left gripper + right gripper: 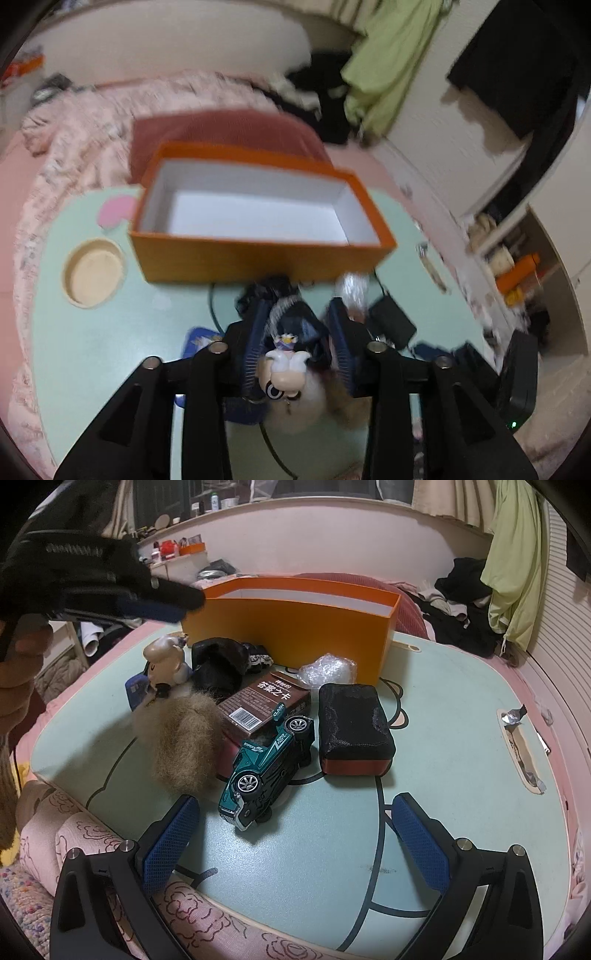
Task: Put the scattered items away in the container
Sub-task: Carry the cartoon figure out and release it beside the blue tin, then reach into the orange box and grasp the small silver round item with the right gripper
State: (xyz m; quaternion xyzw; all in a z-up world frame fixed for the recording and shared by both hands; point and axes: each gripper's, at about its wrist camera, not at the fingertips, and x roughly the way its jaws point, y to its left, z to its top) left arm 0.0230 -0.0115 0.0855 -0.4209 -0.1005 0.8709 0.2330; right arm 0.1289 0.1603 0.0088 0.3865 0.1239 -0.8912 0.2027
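**Orange box beyond the left claw, clutter short of it**

Orange box (258, 218) just ahead of left claw (299, 328), hovering unclenched above doll (166, 661); contact blurred. Right claw (295, 834) spread wide, nothing between; green toy car (267, 766) directly ahead. Bare mint bench (461, 768) to its right.

Orange box (295, 627) upright, open, white inside. In front of it: teal toy car (266, 771) on its side, black sponge (352, 727), brown card box (264, 705).
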